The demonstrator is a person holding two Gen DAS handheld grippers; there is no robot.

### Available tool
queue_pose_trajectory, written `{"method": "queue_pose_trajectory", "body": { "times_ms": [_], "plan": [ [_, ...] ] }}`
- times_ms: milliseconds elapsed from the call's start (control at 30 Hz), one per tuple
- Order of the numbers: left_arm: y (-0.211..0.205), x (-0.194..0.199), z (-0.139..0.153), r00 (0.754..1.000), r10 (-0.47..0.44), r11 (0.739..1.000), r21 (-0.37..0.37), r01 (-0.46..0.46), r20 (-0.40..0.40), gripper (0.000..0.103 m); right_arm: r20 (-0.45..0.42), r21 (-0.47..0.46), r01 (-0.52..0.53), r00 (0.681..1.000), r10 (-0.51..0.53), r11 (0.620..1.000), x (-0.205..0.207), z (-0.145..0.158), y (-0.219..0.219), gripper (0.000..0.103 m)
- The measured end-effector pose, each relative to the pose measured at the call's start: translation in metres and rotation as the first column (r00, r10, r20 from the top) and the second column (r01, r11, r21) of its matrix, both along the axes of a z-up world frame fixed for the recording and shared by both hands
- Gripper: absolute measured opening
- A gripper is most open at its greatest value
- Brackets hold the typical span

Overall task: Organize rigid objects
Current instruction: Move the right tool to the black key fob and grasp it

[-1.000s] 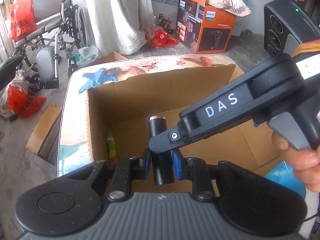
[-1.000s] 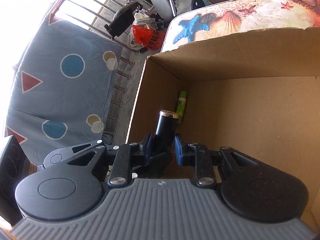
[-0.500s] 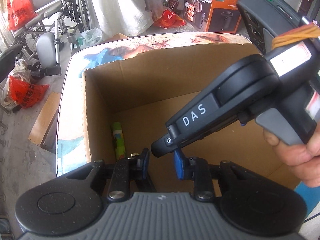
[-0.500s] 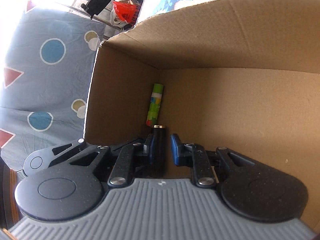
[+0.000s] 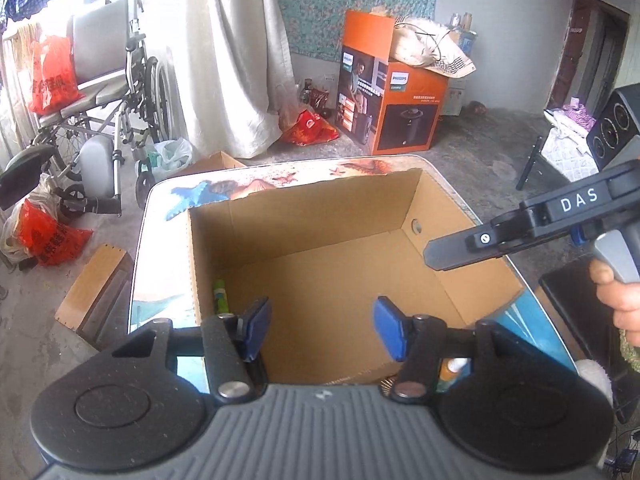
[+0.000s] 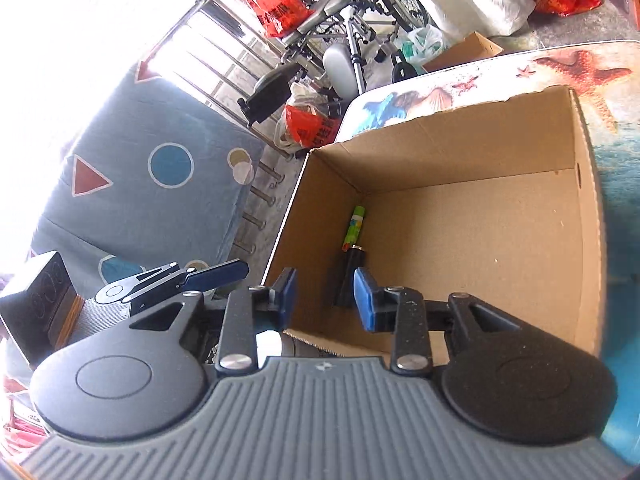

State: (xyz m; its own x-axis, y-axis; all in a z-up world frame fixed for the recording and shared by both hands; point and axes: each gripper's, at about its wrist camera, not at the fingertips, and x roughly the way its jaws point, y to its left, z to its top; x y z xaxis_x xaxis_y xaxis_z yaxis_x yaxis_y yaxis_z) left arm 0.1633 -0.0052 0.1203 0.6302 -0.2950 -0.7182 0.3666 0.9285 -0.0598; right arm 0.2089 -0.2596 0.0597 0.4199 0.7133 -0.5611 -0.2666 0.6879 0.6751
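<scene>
An open cardboard box point(image 5: 404, 200) stands on the table. On its floor by the left wall lie a green tube point(image 6: 354, 228) and, just nearer, a black cylinder point(image 6: 350, 276). In the left wrist view only the green tube point(image 5: 220, 298) shows. My right gripper point(image 6: 326, 300) hovers above the box's near edge with its jaws opening. The black cylinder lies below the gap, untouched by the pads. My left gripper point(image 5: 322, 332) is over the near rim, its jaws opening with nothing between them. The right gripper point(image 5: 434, 252) hangs over the box's right wall, held by a hand point(image 5: 624, 304).
The table point(image 5: 160, 240) has a sea-creature print. A small bottle point(image 5: 452, 368) stands at the near edge under my left finger. On the floor beyond are a wheelchair point(image 5: 100, 92), an orange carton point(image 5: 396, 108) and a speaker point(image 5: 616, 128). A patterned blue cloth point(image 6: 160, 184) hangs at the left.
Both grippers held the black cylinder over the box, then the right lowered it inside. Now both have opened and pulled back and up, leaving the cylinder beside the green tube.
</scene>
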Motion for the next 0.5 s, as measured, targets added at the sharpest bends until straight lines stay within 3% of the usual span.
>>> {"method": "queue_pose_trajectory", "body": {
  "times_ms": [133,233,367,500],
  "plan": [
    [-0.012,-0.042,-0.005,0.999,-0.043,0.999,-0.028,0.044,0.016,0.068,0.075,0.021,0.069,0.995,-0.070,0.997,-0.066,0.002,-0.040,0.042],
    [-0.024,-0.067,-0.026,0.997,-0.079,0.997,-0.024,0.079,-0.009,0.069,0.095,0.008,0.126,0.987,-0.126,0.992,-0.107,-0.017,-0.057,0.043],
    [-0.051,-0.084,-0.067,0.982,-0.161,0.986,-0.055,0.156,-0.100,0.069,0.051,-0.030,0.184,0.982,-0.182,0.983,-0.144,-0.070,-0.067,0.043],
    [-0.085,-0.088,-0.104,0.957,-0.234,0.972,-0.051,0.228,-0.171,0.067,-0.030,-0.053,0.217,0.975,-0.219,0.975,-0.146,-0.117,-0.068,0.044]
  ]
}}
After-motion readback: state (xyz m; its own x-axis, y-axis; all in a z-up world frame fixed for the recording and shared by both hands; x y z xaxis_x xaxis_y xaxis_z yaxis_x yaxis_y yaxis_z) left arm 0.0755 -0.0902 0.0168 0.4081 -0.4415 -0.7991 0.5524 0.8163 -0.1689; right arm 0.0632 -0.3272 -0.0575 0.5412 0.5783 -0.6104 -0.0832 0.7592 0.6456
